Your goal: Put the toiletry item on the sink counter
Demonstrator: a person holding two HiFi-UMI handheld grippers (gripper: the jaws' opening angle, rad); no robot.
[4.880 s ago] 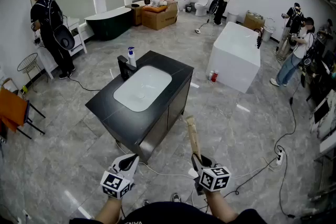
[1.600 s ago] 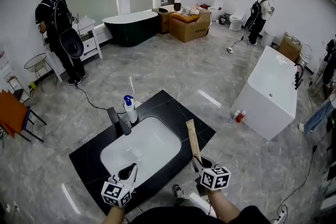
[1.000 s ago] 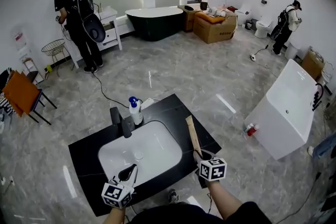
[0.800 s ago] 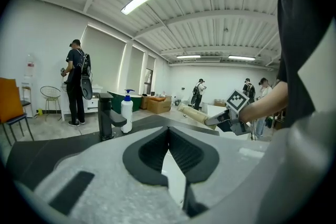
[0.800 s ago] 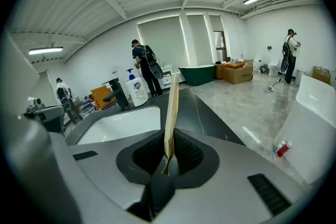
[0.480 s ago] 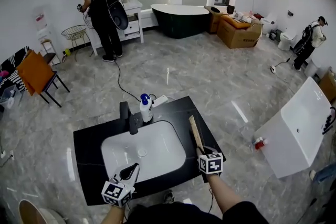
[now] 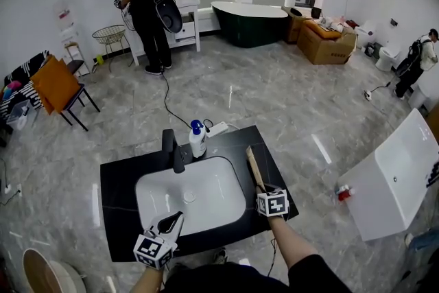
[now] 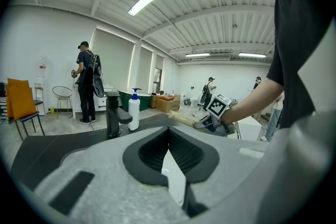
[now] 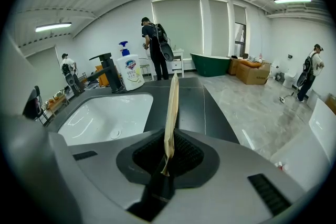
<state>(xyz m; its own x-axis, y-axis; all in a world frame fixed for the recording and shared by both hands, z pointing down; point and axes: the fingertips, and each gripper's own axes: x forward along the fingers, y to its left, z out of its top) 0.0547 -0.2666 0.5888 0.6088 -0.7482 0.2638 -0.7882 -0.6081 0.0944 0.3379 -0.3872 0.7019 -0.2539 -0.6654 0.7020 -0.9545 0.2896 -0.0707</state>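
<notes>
Lower centre of the head view: black worktop (image 7: 116,178) with a white basin (image 7: 192,194) set in it. Tap (image 7: 171,147) stands at the basin's far rim. Pump bottle (image 7: 197,141) stands upright just beside the tap, to its right in frame.

Right gripper (image 7: 263,187) sits right of the basin, over the worktop's narrow right strip. Its fingers (image 9: 185,157) are clamped on the near end of a flat tan tube (image 7: 254,165). Tube is held edge-up and runs from the fingers toward the worktop's far edge. Right gripper view: tube rises up frame centre, with basin, tap and bottle to its left. Cannot tell whether the tube's far end touches the worktop.

Left gripper (image 7: 176,217) is low in the head view, over the basin's near rim, well apart from the tube. Its fingers (image 8: 149,148) are together at the tips, nothing between them.

Upper left of the head view: person (image 7: 147,0) in black with a backpack, back turned, well apart from the worktop.
</notes>
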